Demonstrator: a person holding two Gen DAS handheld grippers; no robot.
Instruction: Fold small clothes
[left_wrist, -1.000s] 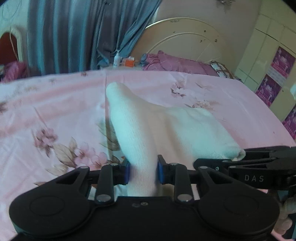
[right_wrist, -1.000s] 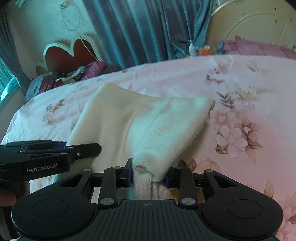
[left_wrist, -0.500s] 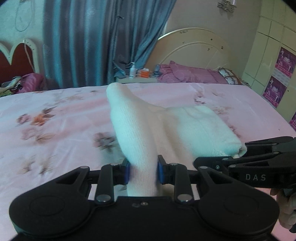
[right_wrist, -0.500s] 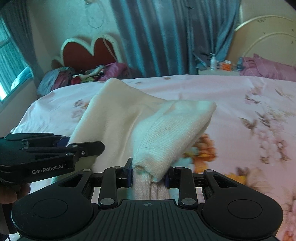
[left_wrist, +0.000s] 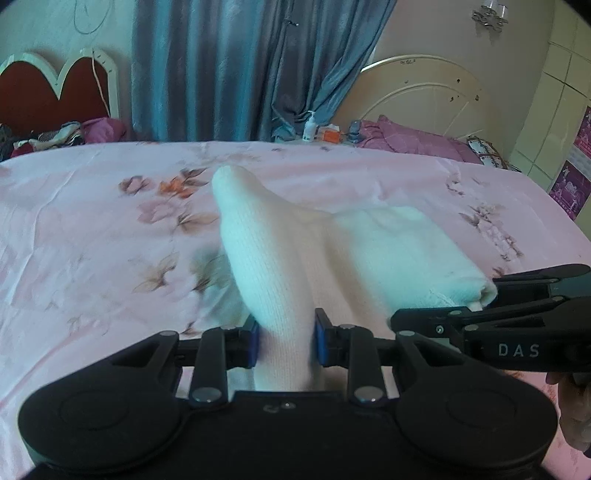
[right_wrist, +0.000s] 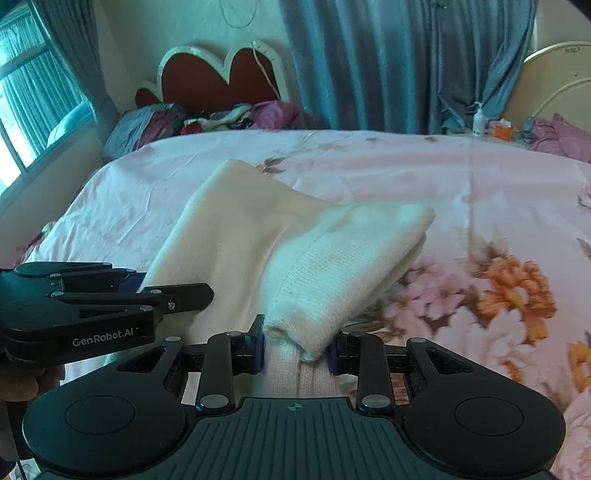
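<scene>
A cream knit garment (left_wrist: 332, 251) hangs folded between both grippers above a pink floral bedsheet (left_wrist: 92, 229). My left gripper (left_wrist: 284, 341) is shut on one bunched edge of it. My right gripper (right_wrist: 297, 350) is shut on the other edge, where a ribbed hem (right_wrist: 332, 280) folds over. The garment (right_wrist: 229, 236) stretches away from both cameras. The right gripper also shows at the right of the left wrist view (left_wrist: 491, 317), and the left gripper at the left of the right wrist view (right_wrist: 110, 302).
The bed's cream headboard (left_wrist: 421, 92) and purple pillows (left_wrist: 410, 138) lie far right. A bedside spot holds a bottle (left_wrist: 309, 127) and small boxes. Blue curtains (left_wrist: 240, 66) hang behind. A red heart-shaped headboard (right_wrist: 221, 77) with piled clothes (right_wrist: 207, 120) stands beyond the bed's far left.
Both grippers have lifted and swung with the garment, so more of the room and bed shows. The grip on the garment is unchanged.
</scene>
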